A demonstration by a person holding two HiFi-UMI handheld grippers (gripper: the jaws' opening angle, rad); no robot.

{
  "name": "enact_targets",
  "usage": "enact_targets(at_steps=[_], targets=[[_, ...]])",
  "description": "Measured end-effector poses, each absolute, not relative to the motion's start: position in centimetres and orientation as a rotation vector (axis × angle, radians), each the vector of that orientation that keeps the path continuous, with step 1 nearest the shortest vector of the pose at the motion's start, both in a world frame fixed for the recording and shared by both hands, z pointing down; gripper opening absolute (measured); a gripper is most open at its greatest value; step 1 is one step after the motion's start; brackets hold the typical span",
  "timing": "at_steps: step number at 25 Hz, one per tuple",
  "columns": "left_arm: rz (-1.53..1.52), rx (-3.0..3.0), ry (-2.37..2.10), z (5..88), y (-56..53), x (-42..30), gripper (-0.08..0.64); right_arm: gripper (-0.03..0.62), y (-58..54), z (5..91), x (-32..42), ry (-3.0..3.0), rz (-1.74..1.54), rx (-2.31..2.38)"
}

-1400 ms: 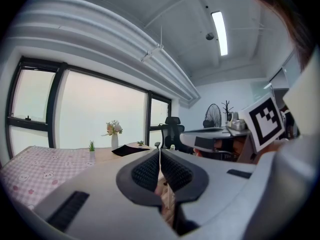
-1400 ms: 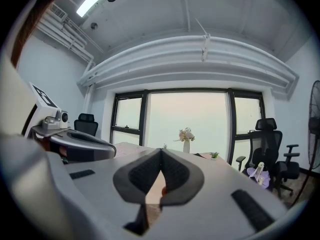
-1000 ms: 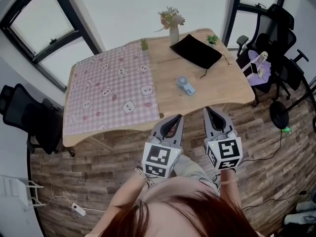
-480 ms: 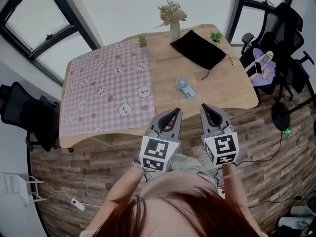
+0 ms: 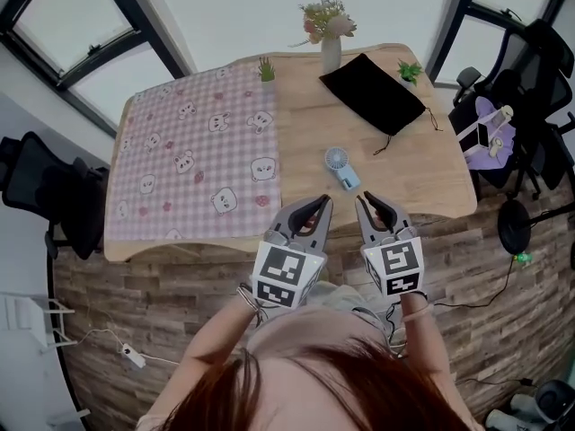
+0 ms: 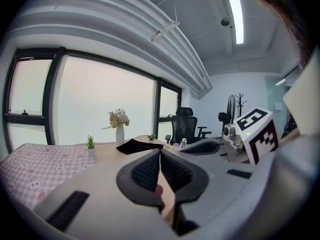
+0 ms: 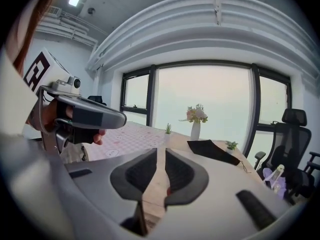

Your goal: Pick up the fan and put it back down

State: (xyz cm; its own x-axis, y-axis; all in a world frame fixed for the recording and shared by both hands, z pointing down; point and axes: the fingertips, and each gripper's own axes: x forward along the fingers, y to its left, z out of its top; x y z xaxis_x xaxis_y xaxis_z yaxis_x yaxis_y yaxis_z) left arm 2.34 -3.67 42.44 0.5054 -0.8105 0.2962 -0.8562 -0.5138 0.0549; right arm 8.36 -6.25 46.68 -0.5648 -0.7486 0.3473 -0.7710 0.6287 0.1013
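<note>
On the bare wooden half of the surface [image 5: 422,164] the small pale-blue fan [image 5: 340,166] lies just right of the pink checked cloth [image 5: 198,160], nearer to you than the black pouch [image 5: 373,91]. You hold both grippers side by side over the near edge of the surface, short of the fan and apart from it. Your left gripper [image 5: 321,202] has its jaws closed tip to tip with nothing between them (its own view shows the pads meeting). Your right gripper [image 5: 361,198] has jaws that have just been opening: a narrow gap stands between them, empty, and the fan lies near, just beyond their tips. A vase of flowers [image 5: 331,52] stands at the far edge, with a small plant [image 5: 266,68] at the cloth's far corner and a second plant [image 5: 410,70] beyond the pouch.
</note>
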Motion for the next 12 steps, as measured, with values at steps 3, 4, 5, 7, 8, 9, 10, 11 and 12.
enact_targets(at_steps=[3, 4, 5, 7, 8, 9, 10, 11, 12], targets=[[0.359, 2.543, -1.418, 43.1, -4.9, 2.7, 0.011, 0.063, -7.7, 47.9, 8.3, -2.485, 0.102, 1.18], [0.365, 2.54, -1.415, 43.3, -5.2, 2.9, 0.011, 0.068, -8.1, 48.3, 8.3, -2.48, 0.108, 1.168], [0.37, 2.538, -1.415, 43.5, -5.6, 3.1, 0.011, 0.074, -8.5, 48.7, 8.3, -2.474, 0.114, 1.155], [0.376, 2.532, -1.418, 43.8, -6.2, 3.3, 0.011, 0.088, -9.3, 49.4, 8.1, -2.465, 0.122, 1.128], [0.38, 2.525, -1.42, 44.0, -6.5, 3.3, 0.011, 0.092, -9.6, 49.8, 8.0, -2.46, 0.127, 1.114], [0.384, 2.517, -1.424, 44.3, -6.6, 3.2, 0.011, 0.101, -9.8, 50.2, 7.8, -2.456, 0.132, 1.1], [0.387, 2.509, -1.427, 44.6, -6.8, 3.0, 0.011, 0.104, -10.1, 50.5, 7.7, -2.452, 0.138, 1.088], [0.387, 2.504, -1.429, 44.7, -7.1, 2.9, 0.011, 0.106, -10.5, 50.9, 7.6, -2.448, 0.142, 1.08], [0.384, 2.502, -1.431, 44.8, -7.4, 2.9, 0.011, 0.111, -11.0, 51.2, 7.6, -2.443, 0.144, 1.075]])
